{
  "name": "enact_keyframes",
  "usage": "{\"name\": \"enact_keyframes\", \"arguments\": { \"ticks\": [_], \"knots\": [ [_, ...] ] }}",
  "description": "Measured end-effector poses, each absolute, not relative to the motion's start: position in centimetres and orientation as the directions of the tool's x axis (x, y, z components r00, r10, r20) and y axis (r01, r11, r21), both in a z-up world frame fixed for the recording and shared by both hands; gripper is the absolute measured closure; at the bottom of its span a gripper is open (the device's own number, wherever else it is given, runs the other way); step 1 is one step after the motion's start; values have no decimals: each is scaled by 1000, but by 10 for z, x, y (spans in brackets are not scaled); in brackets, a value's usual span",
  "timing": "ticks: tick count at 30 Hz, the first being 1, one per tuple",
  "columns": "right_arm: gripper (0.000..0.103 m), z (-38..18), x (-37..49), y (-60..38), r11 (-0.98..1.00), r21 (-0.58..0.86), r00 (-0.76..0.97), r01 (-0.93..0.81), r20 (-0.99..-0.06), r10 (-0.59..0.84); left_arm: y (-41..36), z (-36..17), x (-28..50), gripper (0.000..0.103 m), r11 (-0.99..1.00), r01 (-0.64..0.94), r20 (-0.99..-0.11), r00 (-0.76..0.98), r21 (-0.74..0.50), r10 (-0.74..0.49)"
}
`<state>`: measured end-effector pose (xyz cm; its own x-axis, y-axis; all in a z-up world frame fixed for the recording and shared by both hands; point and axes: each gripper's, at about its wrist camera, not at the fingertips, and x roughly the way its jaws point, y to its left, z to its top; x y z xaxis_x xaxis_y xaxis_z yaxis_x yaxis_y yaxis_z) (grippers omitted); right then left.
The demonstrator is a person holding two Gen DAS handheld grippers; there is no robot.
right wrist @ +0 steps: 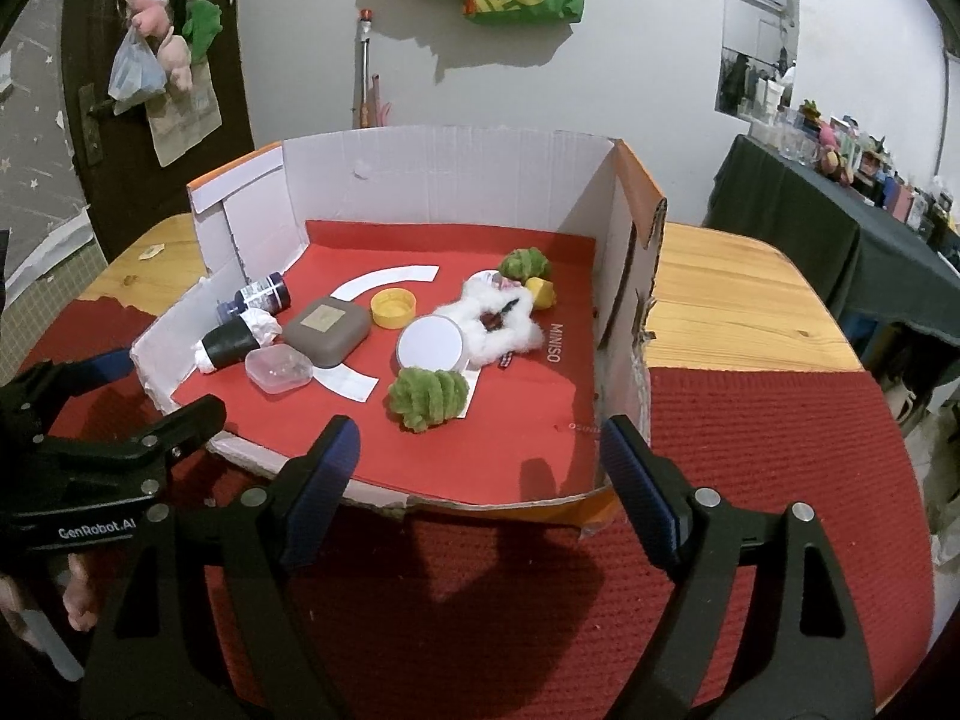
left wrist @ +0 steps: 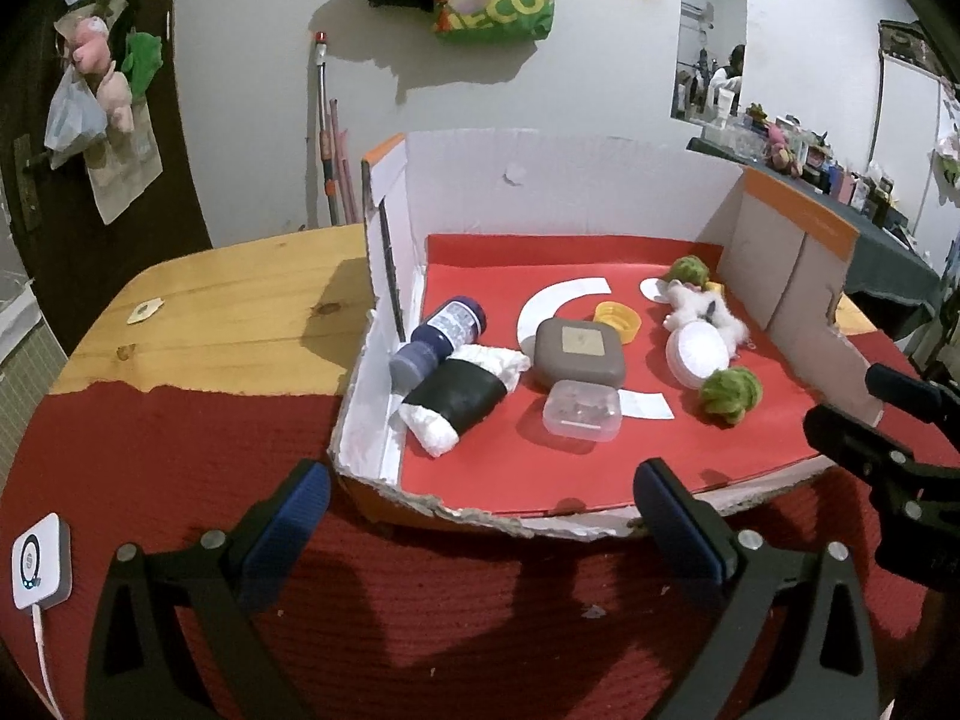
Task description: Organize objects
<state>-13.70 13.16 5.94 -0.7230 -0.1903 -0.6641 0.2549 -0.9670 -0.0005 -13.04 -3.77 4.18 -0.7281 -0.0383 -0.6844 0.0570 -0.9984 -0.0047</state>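
Right now your left gripper (left wrist: 480,516) hangs with its fingers (left wrist: 300,498) spread wide and nothing between them, just short of the torn front edge of the cardboard box (left wrist: 468,156). Ahead of those fingers lie the black-and-white roll (left wrist: 462,396), the dark blue bottle (left wrist: 444,330), the grey square case (left wrist: 579,354) and the clear plastic case (left wrist: 581,409). Your right gripper (right wrist: 480,456) is likewise wide open and empty, at the box's near edge. Just beyond its fingers sits a green fuzzy ball (right wrist: 427,397), with the white round lid (right wrist: 429,343), white fluffy toy (right wrist: 504,318) and yellow cap (right wrist: 393,307) farther on. The box rests on the counter (right wrist: 738,294).
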Motion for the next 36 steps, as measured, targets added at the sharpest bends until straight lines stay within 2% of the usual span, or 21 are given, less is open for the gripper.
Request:
{"name": "enact_keyframes", "arguments": {
  "ticks": [26,31,36],
  "knots": [
    [20,73,-120,131,-962,-2,-732,274,-649,-207,-40,57,-110,0,-998,57,-666,-745,-7,-38],
    [11,76,-106,129,-958,-2,-732,287,-645,-218,-37,57,-95,0,-999,44,-670,-742,-17,-21],
    [11,75,-91,130,-957,12,-727,289,-648,-228,-32,50,-80,0,-999,23,-690,-724,-37,8]
  ]
}}
